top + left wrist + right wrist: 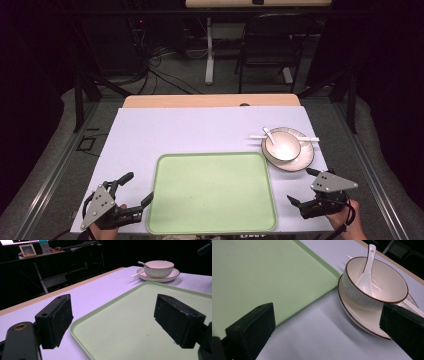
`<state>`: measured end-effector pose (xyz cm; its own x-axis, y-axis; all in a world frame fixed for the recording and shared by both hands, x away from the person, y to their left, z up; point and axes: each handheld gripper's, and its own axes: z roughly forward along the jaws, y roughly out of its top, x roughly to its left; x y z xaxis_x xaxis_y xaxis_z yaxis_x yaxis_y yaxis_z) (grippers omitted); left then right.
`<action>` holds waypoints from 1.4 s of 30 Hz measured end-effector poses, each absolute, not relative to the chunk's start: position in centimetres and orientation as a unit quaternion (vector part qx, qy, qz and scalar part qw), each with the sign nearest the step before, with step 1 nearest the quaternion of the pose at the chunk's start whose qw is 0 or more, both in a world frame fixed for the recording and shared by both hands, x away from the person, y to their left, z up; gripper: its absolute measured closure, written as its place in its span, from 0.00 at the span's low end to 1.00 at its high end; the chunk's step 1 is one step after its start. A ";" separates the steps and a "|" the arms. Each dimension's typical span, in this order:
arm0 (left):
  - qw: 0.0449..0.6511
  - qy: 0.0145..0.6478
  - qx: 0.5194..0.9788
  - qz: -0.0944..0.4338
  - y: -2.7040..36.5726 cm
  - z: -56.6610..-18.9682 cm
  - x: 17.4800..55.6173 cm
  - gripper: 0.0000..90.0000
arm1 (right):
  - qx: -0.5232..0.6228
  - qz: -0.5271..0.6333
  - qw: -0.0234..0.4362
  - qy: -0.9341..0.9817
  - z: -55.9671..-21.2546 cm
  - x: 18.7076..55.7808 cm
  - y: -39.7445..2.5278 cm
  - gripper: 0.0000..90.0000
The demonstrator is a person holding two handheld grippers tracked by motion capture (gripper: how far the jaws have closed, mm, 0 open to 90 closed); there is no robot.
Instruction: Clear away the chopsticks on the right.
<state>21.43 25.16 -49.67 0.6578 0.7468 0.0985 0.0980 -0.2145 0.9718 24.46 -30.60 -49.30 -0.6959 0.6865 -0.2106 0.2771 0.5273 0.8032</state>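
A pale green tray [212,192] lies empty at the front middle of the lavender table cover [175,132]. To its back right, a white bowl [283,148] with a white spoon [269,135] in it sits on a dark-rimmed plate [303,161]. White chopsticks [310,139] rest across the plate's far side. My left gripper [138,187] is open at the tray's left edge, straddling its rim [82,322]. My right gripper [301,185] is open just in front of the plate [359,317], empty, with the bowl [362,296] and spoon [368,272] ahead of it.
The wooden table edge [210,101] runs along the back. Behind it on the floor stand a dark folding chair [272,45], a white table leg [209,50] and loose cables [160,75].
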 end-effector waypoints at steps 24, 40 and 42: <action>0.554 0.294 0.721 0.293 25.2 -49.7 21.4 0.17 | 0.298 0.373 0.243 0.844 -46.2 30.0 -30.7 0.00; 0.555 0.294 0.721 0.293 25.2 -49.7 21.4 0.17 | 0.292 0.340 0.204 0.870 -43.6 35.0 -32.3 0.00; 0.554 0.294 0.721 0.294 25.2 -49.7 21.4 0.17 | 0.294 0.330 0.202 0.874 -43.2 35.7 -32.4 0.00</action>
<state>21.38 25.21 -49.65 0.6547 0.7495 0.0982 0.0981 -0.2130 0.9721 35.68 -32.40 -43.24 -0.7455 0.6474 -0.1585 0.3806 0.6088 0.6961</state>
